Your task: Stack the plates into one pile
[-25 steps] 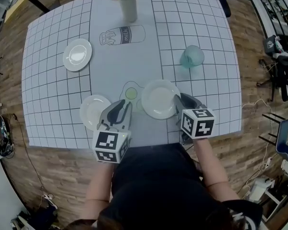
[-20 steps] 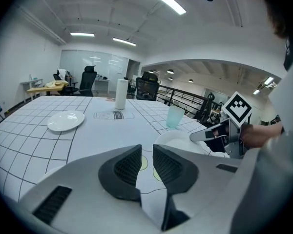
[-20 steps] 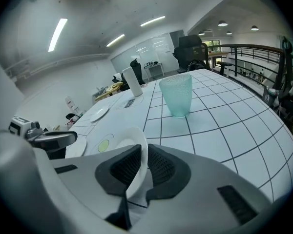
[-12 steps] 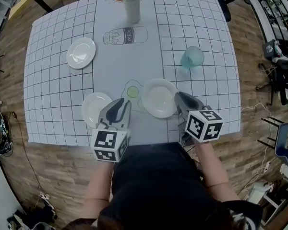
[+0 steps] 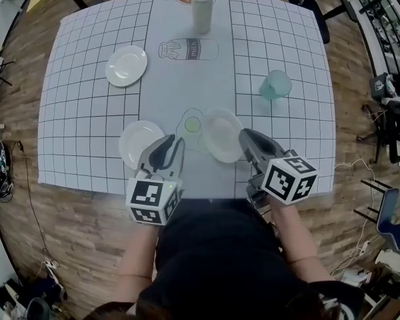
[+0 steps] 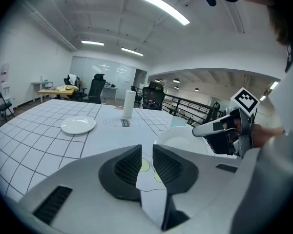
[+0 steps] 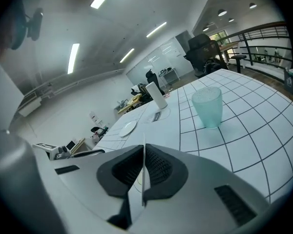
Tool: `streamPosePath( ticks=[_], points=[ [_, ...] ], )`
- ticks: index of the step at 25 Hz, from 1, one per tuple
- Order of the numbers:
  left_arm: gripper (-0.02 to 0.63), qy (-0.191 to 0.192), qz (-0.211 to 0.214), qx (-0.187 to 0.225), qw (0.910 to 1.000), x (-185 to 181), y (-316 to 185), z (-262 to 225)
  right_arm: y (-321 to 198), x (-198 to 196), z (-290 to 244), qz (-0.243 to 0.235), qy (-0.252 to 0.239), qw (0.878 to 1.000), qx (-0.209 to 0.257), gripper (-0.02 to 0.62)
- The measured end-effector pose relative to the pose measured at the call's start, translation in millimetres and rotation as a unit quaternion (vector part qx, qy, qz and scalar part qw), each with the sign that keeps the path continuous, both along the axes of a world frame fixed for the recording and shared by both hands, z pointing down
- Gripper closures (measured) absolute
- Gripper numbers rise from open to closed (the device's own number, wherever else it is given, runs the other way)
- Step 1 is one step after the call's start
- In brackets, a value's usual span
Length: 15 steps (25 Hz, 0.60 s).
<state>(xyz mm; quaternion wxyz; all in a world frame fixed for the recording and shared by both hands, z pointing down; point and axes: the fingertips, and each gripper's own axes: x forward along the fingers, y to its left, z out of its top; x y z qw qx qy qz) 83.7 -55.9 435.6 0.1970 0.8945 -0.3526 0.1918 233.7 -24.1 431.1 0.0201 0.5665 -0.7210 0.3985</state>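
**Right gripper has the middle plate by its rim**

Your right gripper (image 5: 245, 139) has just been closing. Its jaws are now clamped on the right rim of the middle plate (image 5: 220, 135). In the right gripper view that rim shows as a thin white edge pinched between the pads. Compared with a second ago, the plate looks narrower and tilted in the head view, so it seems to have come up off the worktop (image 5: 87, 125) instead of lying flat. I read that as the first pick made, with the carry to a pile next.

Your left gripper (image 5: 172, 147), lower left of centre, has its jaws a little apart, and only the printed worktop shows between them. It hangs just beside the second plate (image 5: 139, 144), at the lower left of the grid. The third plate (image 5: 127, 65) lies well apart, in the upper left. Nothing is stacked on either, so no pile is begun.

All three plates are bare. The teal cup (image 5: 275, 85), right of centre, looks empty. The tall white cup (image 5: 202, 10) stands at top centre, and you cannot tell what is inside it.
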Motion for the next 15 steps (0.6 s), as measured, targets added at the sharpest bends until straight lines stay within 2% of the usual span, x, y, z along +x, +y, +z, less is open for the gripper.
streamPosePath(
  ticks=[7,15],
  points=[
    [0.523,0.004,-0.051,0.010,0.9986,-28.3,4.0,-9.0,-9.7,-33.7,-20.2,-0.059,-0.007,0.998,0.030,0.566],
    [0.525,0.001,-0.140,0.022,0.9899,-91.9,9.9,-16.2,-24.0,-84.3,-38.9,-0.131,-0.019,0.990,0.054,0.566]
  ],
)
